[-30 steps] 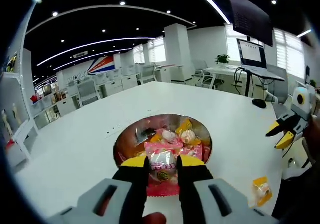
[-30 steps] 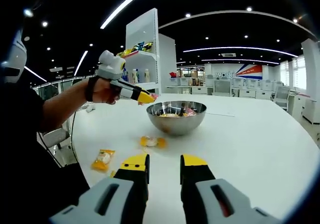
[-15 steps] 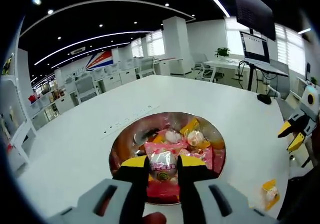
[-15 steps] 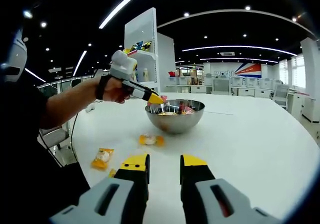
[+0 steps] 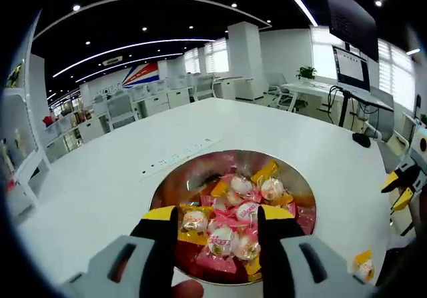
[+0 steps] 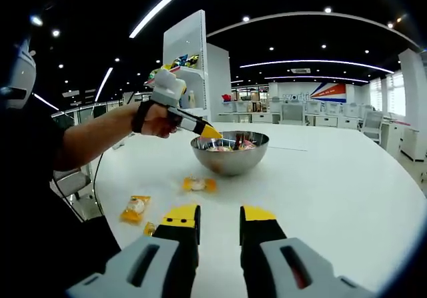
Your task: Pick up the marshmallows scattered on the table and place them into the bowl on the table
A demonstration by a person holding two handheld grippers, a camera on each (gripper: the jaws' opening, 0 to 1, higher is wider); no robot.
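Left gripper [image 5: 219, 213] poised directly over the steel bowl [image 5: 175, 185], jaws spread wide, nothing between them; the wrapped marshmallows [image 5: 235, 208], pink and yellow packets, lie heaped inside the bowl below its tips. White table [image 5: 100, 178] all around. Far right of the left gripper view, the right gripper [image 5: 403, 189] shows by the table edge, and a yellow-wrapped marshmallow [image 5: 363, 266] lies on the table near it. In the right gripper view: a yellow packet [image 6: 135, 207] lies at the left near the table edge, another [image 6: 198, 184] just in front of the bowl [image 6: 230, 153], a hand [image 6: 155, 119] holds the left gripper at the bowl's rim. The right gripper hangs low over the table, jaws apart, empty.
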